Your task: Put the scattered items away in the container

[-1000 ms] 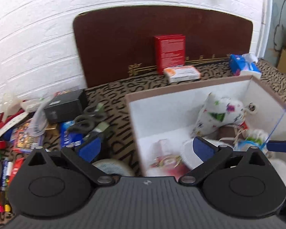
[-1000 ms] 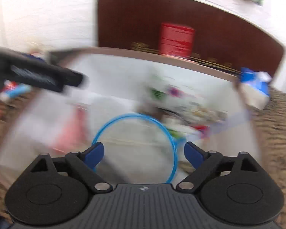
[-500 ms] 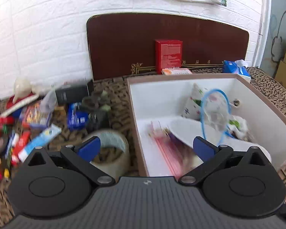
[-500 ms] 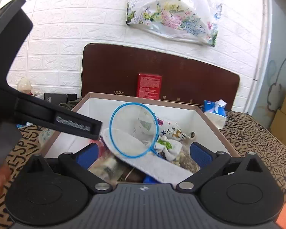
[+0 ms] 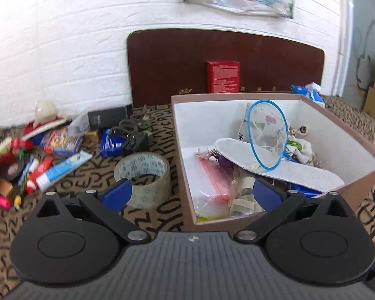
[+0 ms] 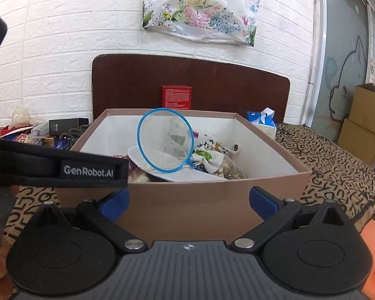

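A brown cardboard box [image 5: 362, 150] [image 6: 212, 200] with a white inside holds a blue-rimmed net [image 5: 266, 132] [image 6: 165, 139], a white insole [image 5: 275, 165], a printed cloth bag [image 6: 212, 151] and other bits. A roll of clear tape [image 5: 143, 178] lies just left of the box. Scattered items lie further left: a toothpaste tube [image 5: 62, 168], a blue pack [image 5: 111, 142], a black box [image 5: 107, 120]. My left gripper [image 5: 191, 193] is open and empty, above the box's near left corner. My right gripper [image 6: 188, 200] is open and empty, in front of the box's near wall.
A red box [image 5: 223, 76] stands against a dark wooden board [image 5: 175, 62] behind the box. A blue tissue pack [image 6: 261, 121] lies at the back right. Cardboard cartons [image 6: 362, 130] stand at the far right. The left hand's strap [image 6: 55, 167] crosses the right wrist view.
Both grippers have pulled back and up from the box. The blue net, under the right gripper a second ago, now rests inside the box, free of both grippers.
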Available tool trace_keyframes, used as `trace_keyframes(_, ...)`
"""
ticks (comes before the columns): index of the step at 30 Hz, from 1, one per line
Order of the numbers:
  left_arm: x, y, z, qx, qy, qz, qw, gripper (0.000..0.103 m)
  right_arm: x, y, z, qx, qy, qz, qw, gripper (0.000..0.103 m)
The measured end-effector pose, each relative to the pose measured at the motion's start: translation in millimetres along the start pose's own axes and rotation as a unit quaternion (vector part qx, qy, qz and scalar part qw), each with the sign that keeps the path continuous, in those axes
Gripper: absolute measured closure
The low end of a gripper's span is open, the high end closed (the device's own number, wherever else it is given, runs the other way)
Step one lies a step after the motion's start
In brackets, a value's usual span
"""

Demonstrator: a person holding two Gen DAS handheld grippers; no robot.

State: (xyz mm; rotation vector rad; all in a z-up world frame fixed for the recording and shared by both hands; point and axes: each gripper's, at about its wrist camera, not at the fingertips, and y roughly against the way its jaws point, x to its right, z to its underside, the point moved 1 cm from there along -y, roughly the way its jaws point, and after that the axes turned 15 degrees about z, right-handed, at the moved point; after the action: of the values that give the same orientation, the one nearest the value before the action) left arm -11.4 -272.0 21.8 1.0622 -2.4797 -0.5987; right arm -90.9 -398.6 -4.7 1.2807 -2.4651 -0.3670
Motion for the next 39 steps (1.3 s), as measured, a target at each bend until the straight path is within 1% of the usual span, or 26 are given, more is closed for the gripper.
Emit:
trace_keyframes(2,0.7,-1.6,-1.4,-0.008,0.007,0.008,0.9999,0.000,3.9,0.3,1.0,0.003,0.001,0.007,1.000,0.000)
trace_keyframes(6,10.4,-1.9,2.8,-0.003,-0.004,-0.008,1.0000,0.000,14.9,-0.3,1.5,0.004,-0.006,0.011,1.000,0.000)
trace_keyframes(8,13.6,-1.9,4.3,0.001,-0.008,-0.007,0.9999,0.000,18.5,-1.0,2.6,0.004,-0.006,0.013,1.000,0.000)
trace_keyframes(10,18.0,-1.3,5.6,0.004,-0.021,-0.009,0.9997,0.000,21.2,-1.8,3.6,0.003,-0.003,0.012,1.000,0.000)
trace_keyframes(13,27.5,-1.1,6.9,0.011,-0.051,-0.022,0.9984,0.000,24.0,-2.5,4.3,0.004,-0.003,0.013,1.000,0.000)
trace_keyframes(19,33.1,-1.6,6.2,0.011,-0.057,-0.007,0.9983,0.000,28.8,-3.4,3.8,0.008,-0.002,0.017,1.000,0.000)
trace_keyframes(22,35.6,-2.0,6.4,0.014,-0.056,0.008,0.9983,0.000,29.5,-2.5,4.9,0.013,-0.001,0.020,1.000,0.000)
trace_keyframes(25,37.7,0.6,7.7,0.023,-0.043,0.026,0.9985,0.000,31.6,-2.7,6.6,0.016,-0.004,0.022,1.000,0.000)
trace_keyframes(26,37.9,1.7,8.5,0.026,-0.041,0.026,0.9985,0.000,31.9,-2.8,7.3,0.016,-0.005,0.022,1.000,0.000)
trace_keyframes(29,41.1,2.3,11.0,0.034,-0.045,0.008,0.9984,0.000,32.1,-2.6,9.6,0.018,-0.006,0.022,1.000,0.000)
trace_keyframes(33,44.2,2.5,11.5,0.037,-0.049,-0.029,0.9977,0.000,31.2,-3.8,10.0,0.015,-0.004,0.021,1.000,0.000)
trace_keyframes(39,40.8,4.2,10.2,0.031,-0.037,-0.050,0.9976,0.000,31.6,-3.0,8.9,0.019,-0.003,0.029,0.999,0.000)
